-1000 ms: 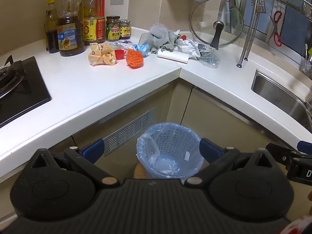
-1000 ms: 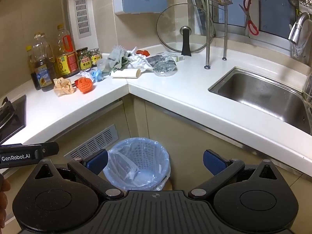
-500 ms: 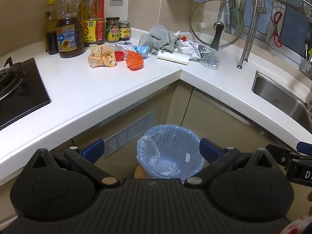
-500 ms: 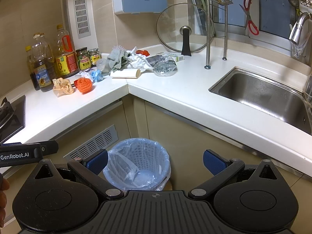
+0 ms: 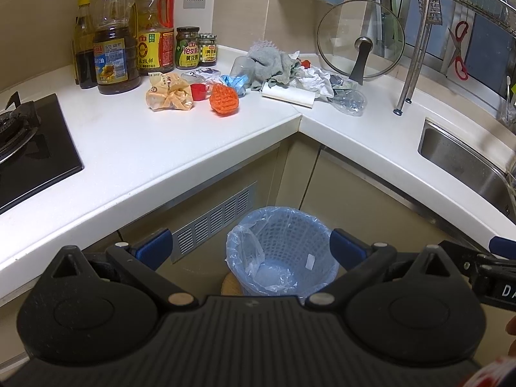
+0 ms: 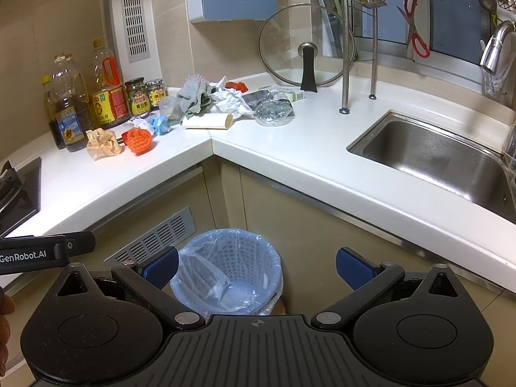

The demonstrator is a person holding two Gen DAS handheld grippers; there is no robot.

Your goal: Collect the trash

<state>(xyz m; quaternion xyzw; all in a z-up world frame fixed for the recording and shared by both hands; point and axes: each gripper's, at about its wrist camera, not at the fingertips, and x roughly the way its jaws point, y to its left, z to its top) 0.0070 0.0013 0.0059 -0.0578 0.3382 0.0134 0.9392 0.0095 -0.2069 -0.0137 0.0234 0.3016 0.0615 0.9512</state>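
A blue mesh trash bin [image 5: 282,251] [image 6: 230,271] lined with a clear bag stands on the floor below the counter corner. Trash lies on the white counter [image 5: 135,148]: a crumpled tan paper bag [image 5: 169,95] [image 6: 104,143], an orange mesh ball [image 5: 224,100] [image 6: 138,140], blue plastic scraps [image 5: 235,81], white crumpled paper [image 5: 314,80] [image 6: 229,101], a white roll [image 5: 288,95] [image 6: 208,122] and a crushed clear bottle [image 5: 350,103] [image 6: 272,112]. My left gripper [image 5: 251,248] and my right gripper [image 6: 256,267] are both open and empty, held above the bin, well short of the counter.
Oil bottles [image 5: 114,51] and jars [image 5: 187,48] line the back wall. A grey cloth [image 5: 269,64], a glass lid [image 5: 360,40], a stove [image 5: 25,142] at left, a steel sink [image 6: 432,158] at right, a dish rack post [image 6: 345,64].
Both views have risen slightly, so the bin and counter sit a little lower in the frames. Both grippers stay open and nothing was picked up.
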